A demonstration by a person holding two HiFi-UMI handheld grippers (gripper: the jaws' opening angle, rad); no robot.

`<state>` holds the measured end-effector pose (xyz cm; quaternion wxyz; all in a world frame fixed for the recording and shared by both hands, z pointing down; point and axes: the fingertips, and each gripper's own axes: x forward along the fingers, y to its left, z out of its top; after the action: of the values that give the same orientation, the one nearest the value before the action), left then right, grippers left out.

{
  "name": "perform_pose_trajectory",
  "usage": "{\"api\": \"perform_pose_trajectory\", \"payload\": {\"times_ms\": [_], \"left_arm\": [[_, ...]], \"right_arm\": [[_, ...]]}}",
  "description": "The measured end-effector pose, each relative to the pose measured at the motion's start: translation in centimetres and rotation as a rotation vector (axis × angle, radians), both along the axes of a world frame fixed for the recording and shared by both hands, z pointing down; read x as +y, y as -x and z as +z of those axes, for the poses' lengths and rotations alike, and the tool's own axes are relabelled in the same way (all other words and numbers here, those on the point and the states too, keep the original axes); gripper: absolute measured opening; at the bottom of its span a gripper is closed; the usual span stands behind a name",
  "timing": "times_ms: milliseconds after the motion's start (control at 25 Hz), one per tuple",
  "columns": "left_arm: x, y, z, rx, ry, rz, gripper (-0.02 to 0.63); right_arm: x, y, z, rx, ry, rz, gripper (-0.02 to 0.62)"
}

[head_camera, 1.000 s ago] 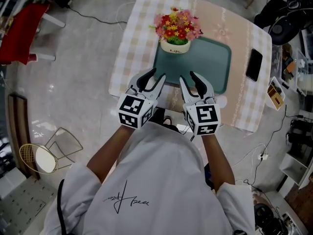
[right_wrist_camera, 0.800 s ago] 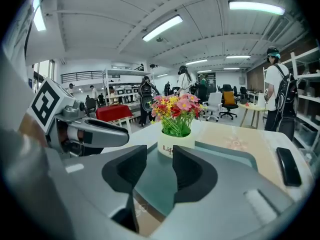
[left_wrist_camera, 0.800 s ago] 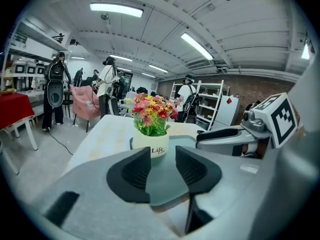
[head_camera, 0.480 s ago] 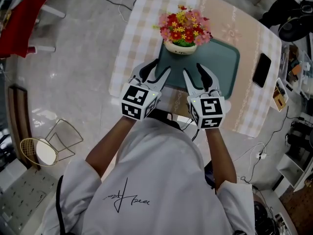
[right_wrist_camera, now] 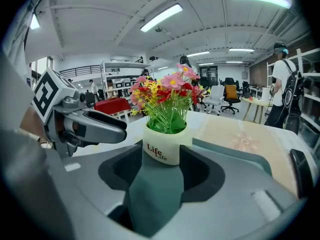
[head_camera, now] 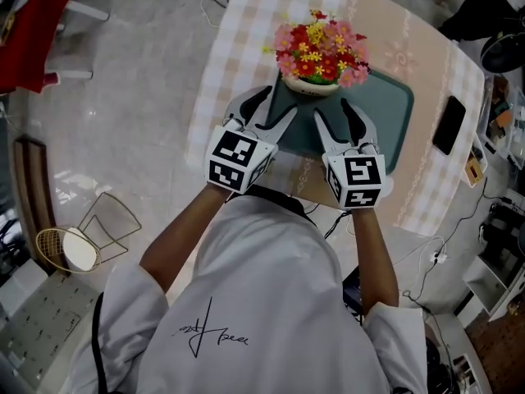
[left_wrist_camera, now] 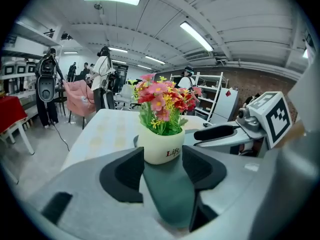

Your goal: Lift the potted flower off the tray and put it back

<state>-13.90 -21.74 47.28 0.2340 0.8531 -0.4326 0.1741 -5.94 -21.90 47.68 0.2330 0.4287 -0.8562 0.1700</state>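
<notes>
The potted flower [head_camera: 310,85], a white pot printed "Life" under red, pink and yellow blooms, stands upright at the near left of the dark green tray [head_camera: 387,113]. My left gripper [head_camera: 276,109] and right gripper [head_camera: 333,110] hover side by side over the tray's near edge, just short of the pot. Both have just been opening their jaws, and both are open with nothing between the pads. The left gripper view shows the pot [left_wrist_camera: 162,145] beyond my left gripper [left_wrist_camera: 162,166]. In the right gripper view the pot [right_wrist_camera: 163,147] stands ahead of my right gripper [right_wrist_camera: 161,173].
The tray lies on a table with a beige checked cloth [head_camera: 234,48]. A black phone [head_camera: 449,125] lies on the cloth right of the tray. A red chair [head_camera: 33,31] and a wire stand [head_camera: 82,249] are on the floor to the left.
Both grippers have moved forward and down toward the pot, over the tray's near edge. Their jaws now stand wider apart.
</notes>
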Motion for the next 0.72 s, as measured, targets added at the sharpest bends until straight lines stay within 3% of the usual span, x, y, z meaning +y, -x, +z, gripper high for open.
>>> {"api": "perform_pose_trajectory", "payload": {"times_ms": [720], "left_arm": [[-3.3,-0.4,2.9,-0.024,0.051,0.055,0.296]], "right_arm": [[-3.5,0.7,3.6,0.034,0.047,-0.041,0.331]]}}
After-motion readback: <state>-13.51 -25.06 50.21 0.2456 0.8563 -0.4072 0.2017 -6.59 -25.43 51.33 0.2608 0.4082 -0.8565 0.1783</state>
